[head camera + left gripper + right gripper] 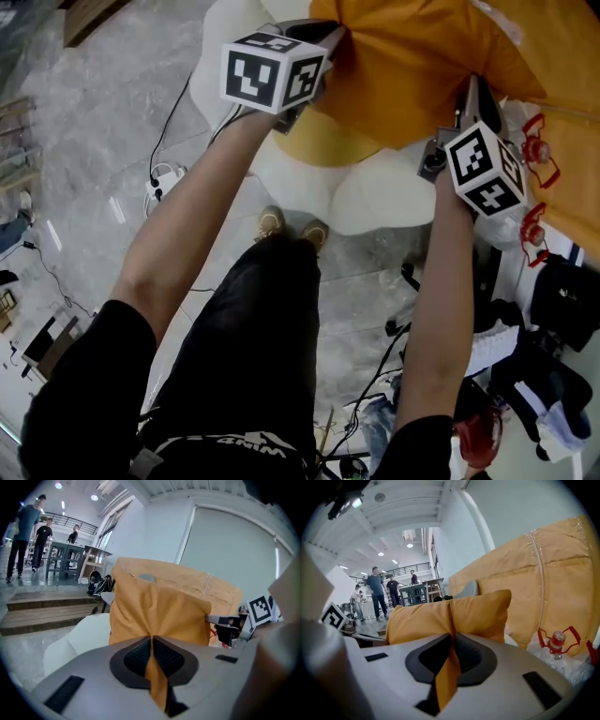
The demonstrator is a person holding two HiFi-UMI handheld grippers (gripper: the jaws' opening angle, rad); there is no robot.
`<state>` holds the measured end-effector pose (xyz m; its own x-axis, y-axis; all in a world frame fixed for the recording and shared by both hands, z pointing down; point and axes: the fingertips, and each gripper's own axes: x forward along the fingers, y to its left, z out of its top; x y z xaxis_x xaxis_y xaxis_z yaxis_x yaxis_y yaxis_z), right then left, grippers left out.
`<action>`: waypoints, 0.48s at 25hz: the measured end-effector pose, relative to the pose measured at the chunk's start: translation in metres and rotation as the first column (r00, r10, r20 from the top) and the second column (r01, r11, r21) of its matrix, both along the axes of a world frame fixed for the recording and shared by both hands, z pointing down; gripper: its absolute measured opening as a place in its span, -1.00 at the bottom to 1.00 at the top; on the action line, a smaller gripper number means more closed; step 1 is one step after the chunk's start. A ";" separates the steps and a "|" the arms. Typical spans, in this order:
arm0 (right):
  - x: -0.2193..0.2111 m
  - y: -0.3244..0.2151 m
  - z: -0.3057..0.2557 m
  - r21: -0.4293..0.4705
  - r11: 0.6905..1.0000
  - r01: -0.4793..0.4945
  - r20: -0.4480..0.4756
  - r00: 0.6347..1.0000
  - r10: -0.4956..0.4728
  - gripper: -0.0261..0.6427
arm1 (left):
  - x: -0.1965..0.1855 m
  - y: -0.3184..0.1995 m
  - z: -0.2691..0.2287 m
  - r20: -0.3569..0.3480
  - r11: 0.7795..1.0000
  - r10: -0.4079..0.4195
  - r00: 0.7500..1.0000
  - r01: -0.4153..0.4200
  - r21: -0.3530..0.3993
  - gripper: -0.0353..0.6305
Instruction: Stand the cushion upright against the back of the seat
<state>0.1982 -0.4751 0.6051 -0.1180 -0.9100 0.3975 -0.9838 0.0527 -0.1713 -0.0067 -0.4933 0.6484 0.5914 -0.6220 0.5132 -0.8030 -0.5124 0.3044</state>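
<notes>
Left tool (pixel 152 644) is pinched shut on a fold of the orange cushion (pixel 403 66), which is held over the white seat (pixel 375 192). Right tool (pixel 451 644) is clamped on its other edge. Only thin cloth is gripped, so it could probably be tugged loose and flop flat.

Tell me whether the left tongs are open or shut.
Shut on the cushion: in the left gripper view, the left tongs pinch a fold of its orange fabric.
</notes>
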 end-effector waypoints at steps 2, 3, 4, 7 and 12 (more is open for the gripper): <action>0.006 0.000 -0.001 -0.005 1.000 -0.021 -0.020 1.000 0.021 -0.83 | 0.001 -0.001 -0.001 0.027 1.000 0.015 1.000 -0.015 0.011 -0.81; 0.010 0.000 -0.003 -0.006 1.000 -0.031 -0.028 0.999 0.031 -0.78 | 0.001 -0.001 -0.001 0.053 1.000 0.019 0.998 -0.021 0.022 -0.78; 0.014 0.001 -0.005 -0.008 0.999 -0.038 -0.034 0.999 0.038 -0.75 | 0.001 -0.002 -0.002 0.086 0.999 0.019 0.996 -0.023 0.035 -0.75; 0.024 0.008 -0.006 -0.023 0.998 -0.057 -0.041 0.998 0.056 -0.67 | -0.001 0.000 -0.002 0.151 0.998 0.013 0.988 -0.022 0.057 -0.64; 0.019 0.021 -0.008 -0.020 0.999 -0.032 -0.053 0.998 0.031 -0.57 | 0.000 0.003 -0.013 0.147 0.996 0.011 0.989 -0.024 0.083 -0.42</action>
